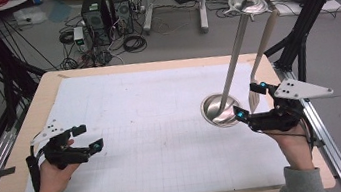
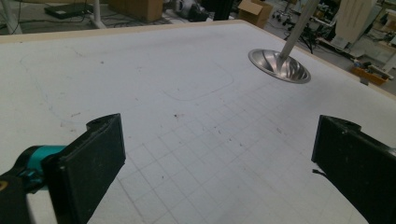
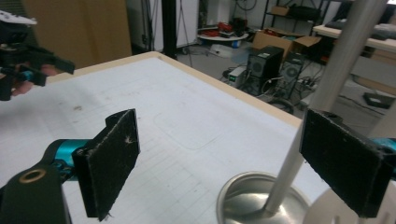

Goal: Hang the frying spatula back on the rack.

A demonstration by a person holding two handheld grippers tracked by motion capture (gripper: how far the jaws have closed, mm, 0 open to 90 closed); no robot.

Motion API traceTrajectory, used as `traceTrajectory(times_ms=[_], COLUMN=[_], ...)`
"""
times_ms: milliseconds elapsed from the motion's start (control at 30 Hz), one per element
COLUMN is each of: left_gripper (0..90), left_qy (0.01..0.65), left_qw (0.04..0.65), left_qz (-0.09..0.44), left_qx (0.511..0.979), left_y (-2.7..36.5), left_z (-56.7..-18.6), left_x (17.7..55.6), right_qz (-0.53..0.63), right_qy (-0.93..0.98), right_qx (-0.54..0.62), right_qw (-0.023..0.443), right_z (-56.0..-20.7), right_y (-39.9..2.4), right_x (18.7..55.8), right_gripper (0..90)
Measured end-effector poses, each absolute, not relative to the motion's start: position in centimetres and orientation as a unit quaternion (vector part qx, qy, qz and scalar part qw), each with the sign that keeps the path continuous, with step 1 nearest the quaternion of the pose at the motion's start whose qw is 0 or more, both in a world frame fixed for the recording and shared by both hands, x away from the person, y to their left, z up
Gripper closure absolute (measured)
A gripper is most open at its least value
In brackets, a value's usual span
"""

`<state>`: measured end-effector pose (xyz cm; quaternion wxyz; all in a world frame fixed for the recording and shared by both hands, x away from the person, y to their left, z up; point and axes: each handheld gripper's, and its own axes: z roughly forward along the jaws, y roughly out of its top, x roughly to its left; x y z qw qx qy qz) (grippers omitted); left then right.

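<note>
A metal stand has a round dish base (image 1: 220,110) on the gridded white sheet, right of centre, and a thin rod (image 1: 235,49) leaning up to a ball top. A cream slotted utensil (image 1: 262,50) hangs beside the rod, its head (image 1: 254,99) low near the base. My right gripper (image 1: 249,100) is open around that head, with no pad pressing on it. In the right gripper view its jaws (image 3: 223,119) stand wide, the rod (image 3: 289,163) behind them and the cream head (image 3: 327,207) under the right jaw. My left gripper (image 1: 88,138) (image 2: 222,123) rests open and empty at the table's left.
The white sheet (image 1: 150,109) covers most of the wooden table (image 1: 45,83). Black frame legs (image 1: 308,16) and a metal rail (image 1: 325,127) stand along the right edge. Computer towers (image 1: 104,14), cables and boxes lie on the floor beyond.
</note>
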<state>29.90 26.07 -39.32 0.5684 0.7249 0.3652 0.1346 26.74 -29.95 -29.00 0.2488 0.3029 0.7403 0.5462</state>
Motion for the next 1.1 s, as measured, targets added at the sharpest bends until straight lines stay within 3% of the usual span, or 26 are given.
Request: traceTrajectory(times_ms=[1100], left_gripper=[3.3], left_qy=[0.298], left_qw=[0.628], left_qz=[0.178], left_qx=[0.696], left_y=[26.3], left_z=[-36.3], left_x=[28.1], right_qz=[0.621], right_qy=[0.706], right_qx=[0.303], right_qw=[0.154], right_z=[-36.9], right_y=[-32.1], right_x=[27.8], right_gripper=[11.4])
